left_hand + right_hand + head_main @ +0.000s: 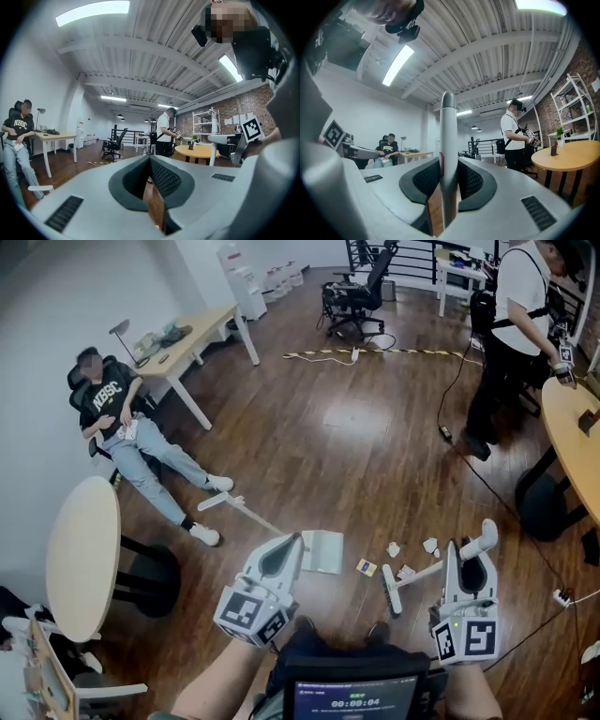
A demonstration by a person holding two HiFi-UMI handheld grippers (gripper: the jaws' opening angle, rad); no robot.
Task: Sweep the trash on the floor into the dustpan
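A white dustpan [323, 551] lies on the wooden floor, its long handle [246, 513] stretching up-left. My left gripper [289, 545] hovers just left of the pan; in the left gripper view [151, 161] its jaws are shut with nothing between them. My right gripper [469, 554] is shut on the grey handle [448, 140] of a broom, whose head [390, 589] rests on the floor right of the pan. Several crumpled paper scraps [394, 548] [430, 545] and a small yellow packet [366, 567] lie between the pan and the broom.
A seated person [122, 423] stretches their legs toward the dustpan handle. A round table [82, 554] stands at left, another [572, 427] at right beside a standing person [511, 324]. A black cable [487, 479] crosses the floor on the right. A desk [192, 338] and an office chair [356, 292] stand farther back.
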